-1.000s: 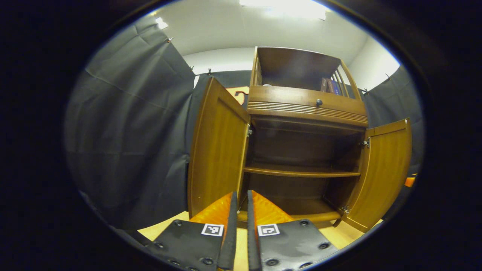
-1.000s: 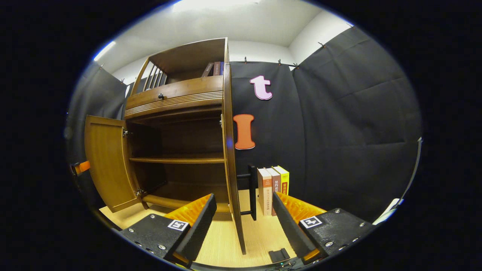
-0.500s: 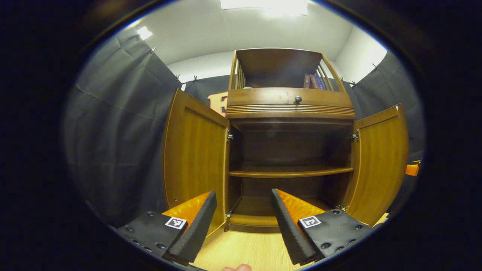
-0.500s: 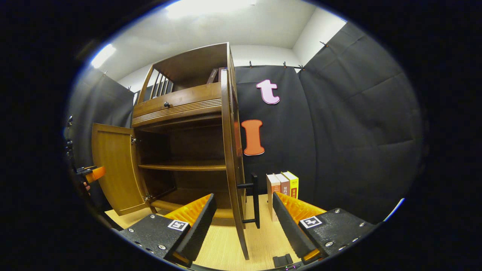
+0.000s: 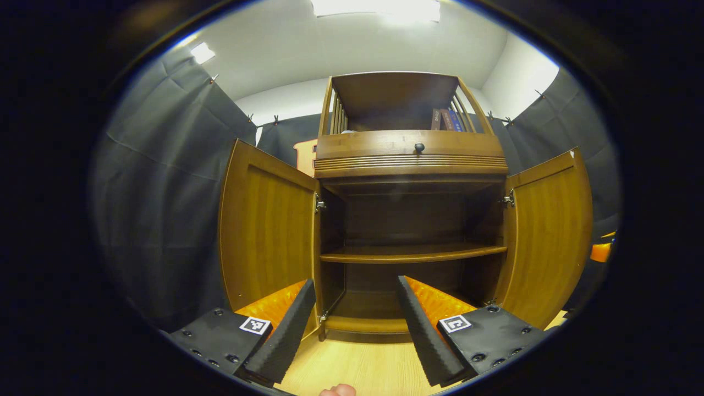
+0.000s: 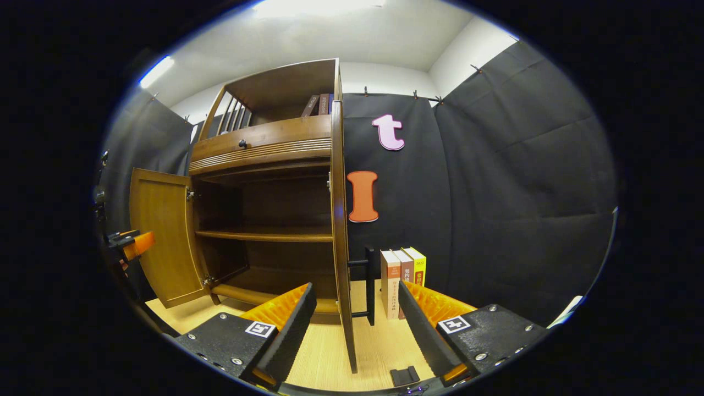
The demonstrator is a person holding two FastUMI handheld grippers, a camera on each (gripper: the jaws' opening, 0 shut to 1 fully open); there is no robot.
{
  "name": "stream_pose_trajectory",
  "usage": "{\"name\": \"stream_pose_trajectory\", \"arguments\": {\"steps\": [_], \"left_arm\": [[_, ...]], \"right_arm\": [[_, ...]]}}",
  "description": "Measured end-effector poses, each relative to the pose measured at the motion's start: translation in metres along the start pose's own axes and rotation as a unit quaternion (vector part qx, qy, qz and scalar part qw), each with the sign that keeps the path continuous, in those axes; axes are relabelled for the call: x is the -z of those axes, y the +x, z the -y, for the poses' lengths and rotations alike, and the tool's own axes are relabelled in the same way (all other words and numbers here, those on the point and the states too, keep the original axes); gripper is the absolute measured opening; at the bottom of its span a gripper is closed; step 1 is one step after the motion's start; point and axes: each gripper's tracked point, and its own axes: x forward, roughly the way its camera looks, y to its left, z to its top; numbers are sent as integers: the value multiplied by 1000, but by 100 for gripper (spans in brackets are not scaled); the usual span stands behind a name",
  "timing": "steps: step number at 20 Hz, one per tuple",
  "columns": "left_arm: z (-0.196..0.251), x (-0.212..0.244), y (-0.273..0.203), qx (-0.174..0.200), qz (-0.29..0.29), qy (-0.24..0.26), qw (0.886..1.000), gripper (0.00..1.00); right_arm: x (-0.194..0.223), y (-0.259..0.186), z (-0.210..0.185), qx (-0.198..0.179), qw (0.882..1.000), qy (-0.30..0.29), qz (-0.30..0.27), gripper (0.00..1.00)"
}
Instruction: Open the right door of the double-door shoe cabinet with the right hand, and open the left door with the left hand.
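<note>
The wooden shoe cabinet stands with both doors swung wide. In the left gripper view its left door and right door flank an empty shelf. My left gripper is open in front of the cabinet's base, touching nothing. In the right gripper view the right door is seen edge-on, its black bar handle on the outer face. My right gripper is open, its fingers to either side of that door's edge without touching it. The left door stands open at far left there.
Three upright books stand on the light wooden floor against the black cloth wall, right of the right door. More books sit on the cabinet's top shelf above a drawer with a knob. The other gripper's tip pokes in beside the left door.
My left gripper went from shut to open and drew back, turning to face the cabinet squarely. The right gripper stayed open with only a slight shift in view. Both doors remain open.
</note>
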Motion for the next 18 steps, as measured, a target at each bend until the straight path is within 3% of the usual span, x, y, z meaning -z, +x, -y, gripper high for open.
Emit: {"name": "stream_pose_trajectory", "arguments": {"steps": [7,8,18], "left_arm": [[0,-1,9,7,4,3,1000,99],[-1,1,10,7,4,4,1000,96],[4,5,13,22,3,1,1000,99]], "right_arm": [[-6,0,-7,2,1000,-2,12,99],[-5,-1,-11,0,1000,0,11,99],[0,-8,-20,7,1000,-9,6,99]]}}
